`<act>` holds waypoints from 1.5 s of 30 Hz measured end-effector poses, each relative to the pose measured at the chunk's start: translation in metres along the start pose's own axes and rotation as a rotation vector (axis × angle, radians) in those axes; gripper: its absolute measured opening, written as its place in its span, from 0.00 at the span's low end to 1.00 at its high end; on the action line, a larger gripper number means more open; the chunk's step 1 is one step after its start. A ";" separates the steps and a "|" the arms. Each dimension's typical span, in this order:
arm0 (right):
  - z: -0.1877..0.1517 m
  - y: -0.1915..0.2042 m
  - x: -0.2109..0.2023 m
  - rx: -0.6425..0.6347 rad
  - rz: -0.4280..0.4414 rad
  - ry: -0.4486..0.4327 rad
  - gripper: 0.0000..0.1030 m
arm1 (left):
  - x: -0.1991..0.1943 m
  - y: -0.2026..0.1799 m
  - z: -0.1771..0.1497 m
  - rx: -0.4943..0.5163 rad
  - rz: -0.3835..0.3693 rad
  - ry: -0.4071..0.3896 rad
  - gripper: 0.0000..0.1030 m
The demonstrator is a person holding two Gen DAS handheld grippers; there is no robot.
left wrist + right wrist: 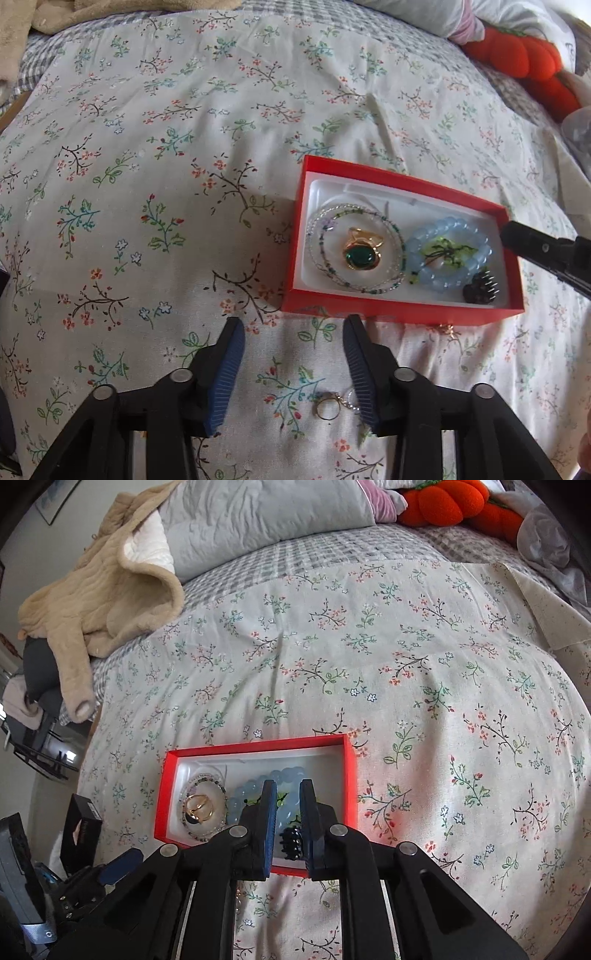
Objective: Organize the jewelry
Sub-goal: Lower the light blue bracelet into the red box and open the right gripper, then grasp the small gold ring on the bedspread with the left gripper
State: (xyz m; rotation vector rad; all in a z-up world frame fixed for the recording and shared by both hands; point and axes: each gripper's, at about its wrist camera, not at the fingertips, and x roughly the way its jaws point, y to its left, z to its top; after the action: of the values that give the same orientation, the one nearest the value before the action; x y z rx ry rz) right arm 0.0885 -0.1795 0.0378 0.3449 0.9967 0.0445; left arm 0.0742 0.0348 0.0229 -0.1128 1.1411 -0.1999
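A red box with a white lining lies on the floral bedspread. In it lie a thin beaded necklace, a gold ring with a green stone, a pale blue bead bracelet with a green charm, and a small black hair claw. My left gripper is open just short of the box; a small gold ring lies on the cloth between its fingers. My right gripper hangs open over the box, the hair claw lying below between its fingers. Its tip shows in the left wrist view.
A gold trinket lies on the cloth by the box's near wall. A beige fleece garment, grey pillow and orange pumpkin plush lie at the bed's far side. Dark boxes stand off the bed's left edge.
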 end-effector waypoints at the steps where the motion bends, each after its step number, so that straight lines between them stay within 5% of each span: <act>1: 0.000 0.000 -0.002 -0.001 0.005 0.004 0.22 | -0.002 0.000 0.000 -0.004 -0.003 -0.005 0.54; 3: -0.003 0.000 -0.011 -0.007 0.020 0.001 0.36 | -0.005 -0.001 -0.001 0.001 -0.003 -0.009 0.57; 12: -0.030 -0.007 -0.046 -0.082 -0.057 0.008 0.51 | -0.011 -0.006 -0.012 0.037 0.016 -0.013 0.80; 29: -0.071 -0.047 -0.045 -0.126 -0.204 0.119 0.59 | 0.020 -0.003 -0.036 0.110 0.030 0.090 0.83; 32: -0.072 -0.048 -0.041 -0.126 -0.218 0.134 0.59 | 0.027 -0.005 -0.036 0.083 -0.022 0.122 0.75; 36: -0.072 -0.046 -0.038 -0.126 -0.216 0.142 0.59 | 0.040 -0.011 -0.037 0.043 -0.075 0.178 0.53; 45: -0.072 -0.039 -0.034 -0.141 -0.215 0.148 0.59 | 0.059 -0.019 -0.035 0.013 -0.044 0.192 0.26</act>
State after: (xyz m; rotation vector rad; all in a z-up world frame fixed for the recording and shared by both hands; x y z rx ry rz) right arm 0.0061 -0.2041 0.0179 0.1053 1.1663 -0.0551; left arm 0.0639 0.0044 -0.0407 -0.1083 1.3290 -0.2612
